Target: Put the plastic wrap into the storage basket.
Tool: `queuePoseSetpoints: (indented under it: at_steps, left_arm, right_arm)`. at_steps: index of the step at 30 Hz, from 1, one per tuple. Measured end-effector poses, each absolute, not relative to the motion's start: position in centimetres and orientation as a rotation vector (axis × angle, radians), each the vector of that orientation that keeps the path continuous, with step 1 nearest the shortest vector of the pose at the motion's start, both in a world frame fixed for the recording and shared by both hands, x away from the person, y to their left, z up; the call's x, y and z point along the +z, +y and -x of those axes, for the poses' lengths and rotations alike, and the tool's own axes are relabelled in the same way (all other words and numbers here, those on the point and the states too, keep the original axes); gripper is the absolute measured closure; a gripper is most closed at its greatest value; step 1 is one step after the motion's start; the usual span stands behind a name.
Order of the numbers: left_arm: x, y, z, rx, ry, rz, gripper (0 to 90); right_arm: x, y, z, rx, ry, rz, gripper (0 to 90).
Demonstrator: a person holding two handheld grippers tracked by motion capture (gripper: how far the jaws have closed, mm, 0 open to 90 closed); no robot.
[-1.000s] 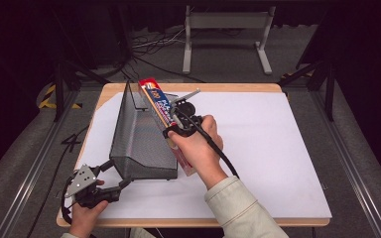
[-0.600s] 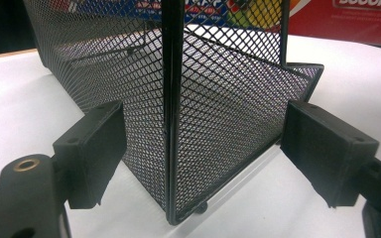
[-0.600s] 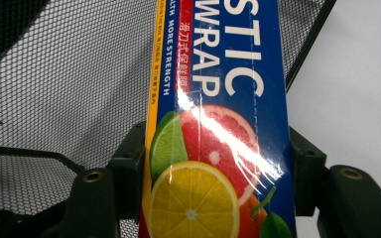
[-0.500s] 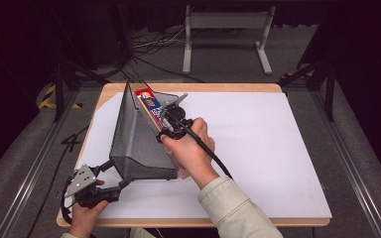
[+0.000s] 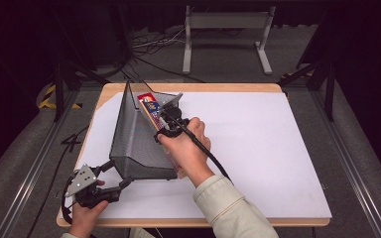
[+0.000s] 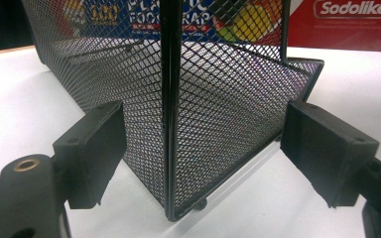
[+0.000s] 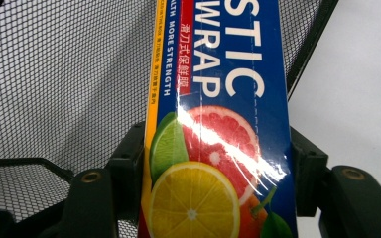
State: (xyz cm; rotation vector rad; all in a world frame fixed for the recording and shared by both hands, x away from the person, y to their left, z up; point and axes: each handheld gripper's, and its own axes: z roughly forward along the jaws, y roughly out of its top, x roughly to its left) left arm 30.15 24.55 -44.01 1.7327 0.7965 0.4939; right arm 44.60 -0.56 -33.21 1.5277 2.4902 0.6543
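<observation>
A black wire-mesh holder (image 5: 134, 139) lies on the white table (image 5: 258, 148), its pointed end toward the far side. A long blue-and-red plastic wrap box (image 5: 149, 105) lies along the holder's right wall, far end inside the mesh. My right gripper (image 5: 171, 121) is shut on the box (image 7: 218, 99); both pads press its long sides beside the mesh (image 7: 69, 74). The jaws have just eased a little, box still between them. My left gripper (image 5: 119, 173) stands open at the holder's near-left corner. In the left gripper view its jaws straddle the corner edge (image 6: 171, 148) without touching it.
Wooden table edges show around the white sheet. A white metal stand (image 5: 225, 34) and cables lie on the floor beyond. Dark rails (image 5: 34, 163) run along both sides of the table. The box's red end (image 6: 347, 25) shows behind the mesh.
My right hand has moved left and down with the box, bringing it closer against the mesh holder. The left gripper has stayed at the holder's corner.
</observation>
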Motion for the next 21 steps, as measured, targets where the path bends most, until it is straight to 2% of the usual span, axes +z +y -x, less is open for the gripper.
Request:
queuePoseSetpoints:
  at_steps: [21]
  left_arm:
    - [-44.1,24.5,-30.1,0.496,0.803,-1.737,18.8]
  right_arm:
    - [-34.3,0.1,-45.4,0.566,2.520,-1.529,40.5]
